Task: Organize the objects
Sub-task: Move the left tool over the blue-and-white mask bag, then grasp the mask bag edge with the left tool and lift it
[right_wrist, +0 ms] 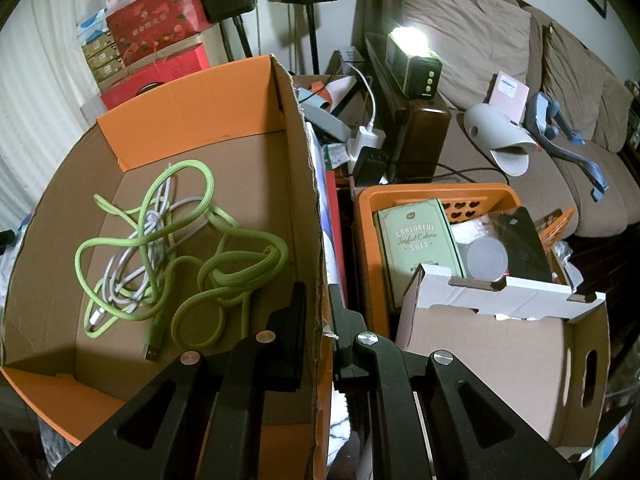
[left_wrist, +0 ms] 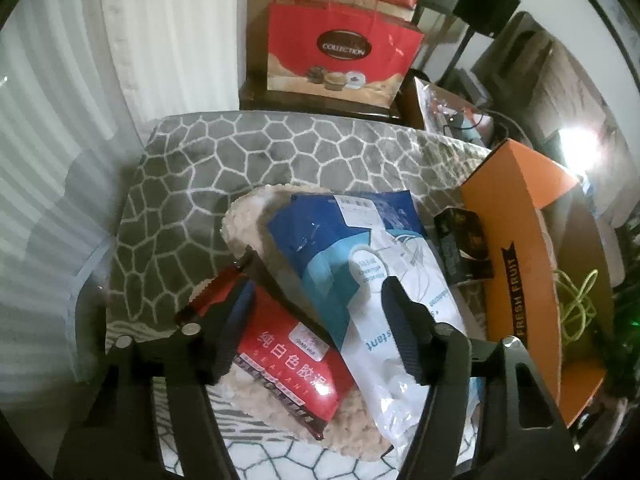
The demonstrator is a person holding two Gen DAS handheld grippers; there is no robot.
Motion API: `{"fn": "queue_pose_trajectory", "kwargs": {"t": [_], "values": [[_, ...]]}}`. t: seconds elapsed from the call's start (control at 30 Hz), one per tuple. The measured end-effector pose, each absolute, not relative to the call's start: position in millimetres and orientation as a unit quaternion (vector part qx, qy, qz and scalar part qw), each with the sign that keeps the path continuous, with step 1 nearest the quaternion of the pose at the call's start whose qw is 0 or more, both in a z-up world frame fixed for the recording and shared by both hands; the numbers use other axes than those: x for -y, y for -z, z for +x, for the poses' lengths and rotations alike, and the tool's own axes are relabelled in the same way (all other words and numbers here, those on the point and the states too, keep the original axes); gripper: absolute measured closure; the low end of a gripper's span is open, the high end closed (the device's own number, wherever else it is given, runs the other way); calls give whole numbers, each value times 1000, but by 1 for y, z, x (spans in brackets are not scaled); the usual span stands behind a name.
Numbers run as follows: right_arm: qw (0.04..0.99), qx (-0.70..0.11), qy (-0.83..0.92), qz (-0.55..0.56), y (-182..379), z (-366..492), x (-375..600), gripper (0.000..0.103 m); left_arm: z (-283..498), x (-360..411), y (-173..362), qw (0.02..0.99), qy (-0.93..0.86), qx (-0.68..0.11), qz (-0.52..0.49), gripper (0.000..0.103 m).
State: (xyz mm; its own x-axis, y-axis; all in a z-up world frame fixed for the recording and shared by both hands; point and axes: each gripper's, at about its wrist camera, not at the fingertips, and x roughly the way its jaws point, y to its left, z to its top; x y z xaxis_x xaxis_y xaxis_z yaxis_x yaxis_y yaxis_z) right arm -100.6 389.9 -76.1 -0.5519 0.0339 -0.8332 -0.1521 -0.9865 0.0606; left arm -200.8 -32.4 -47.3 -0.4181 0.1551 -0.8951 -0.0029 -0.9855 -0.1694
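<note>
In the left wrist view a red sealant packet (left_wrist: 292,356) and a blue-and-white plastic bag (left_wrist: 360,248) lie on a fluffy beige pad (left_wrist: 248,216). My left gripper (left_wrist: 320,284) hovers over them with its jaws apart. One finger is at the packet's left edge and the other is over the bag; no pad visibly presses. A small black packet (left_wrist: 460,244) lies beside the orange "FRESH FRUIT" box (left_wrist: 516,200). My right gripper (right_wrist: 318,296) is shut on that cardboard box's right wall (right_wrist: 312,200). A green cable (right_wrist: 180,256) and a white cable (right_wrist: 120,272) lie tangled inside.
A grey patterned blanket (left_wrist: 240,148) covers the surface, with a red gift bag (left_wrist: 340,52) behind it. Right of the box stand an orange plastic basket (right_wrist: 440,196) holding a green box (right_wrist: 416,240), and a white cardboard box (right_wrist: 500,340). A sofa (right_wrist: 480,40) and a lit lamp (right_wrist: 408,40) are beyond.
</note>
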Motion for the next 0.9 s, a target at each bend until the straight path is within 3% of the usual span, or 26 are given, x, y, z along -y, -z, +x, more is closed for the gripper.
{"fn": "queue_pose_trajectory", "kwargs": {"t": [0.1, 0.2, 0.7, 0.83, 0.9], "values": [[53, -63, -879, -470, 76, -100, -390, 94, -202, 30, 47, 42, -841, 65, -536, 50], [53, -63, -879, -470, 76, -101, -390, 94, -202, 28, 48, 40, -841, 63, -536, 61], [53, -62, -879, -470, 76, -100, -390, 94, -208, 8, 49, 114, -822, 124, -544, 64], [53, -63, -879, -470, 76, -100, -391, 94, -210, -3, 47, 141, -815, 142, -544, 69], [53, -63, -879, -470, 76, -100, -390, 94, -212, -11, 48, 137, -816, 133, -545, 76]]}}
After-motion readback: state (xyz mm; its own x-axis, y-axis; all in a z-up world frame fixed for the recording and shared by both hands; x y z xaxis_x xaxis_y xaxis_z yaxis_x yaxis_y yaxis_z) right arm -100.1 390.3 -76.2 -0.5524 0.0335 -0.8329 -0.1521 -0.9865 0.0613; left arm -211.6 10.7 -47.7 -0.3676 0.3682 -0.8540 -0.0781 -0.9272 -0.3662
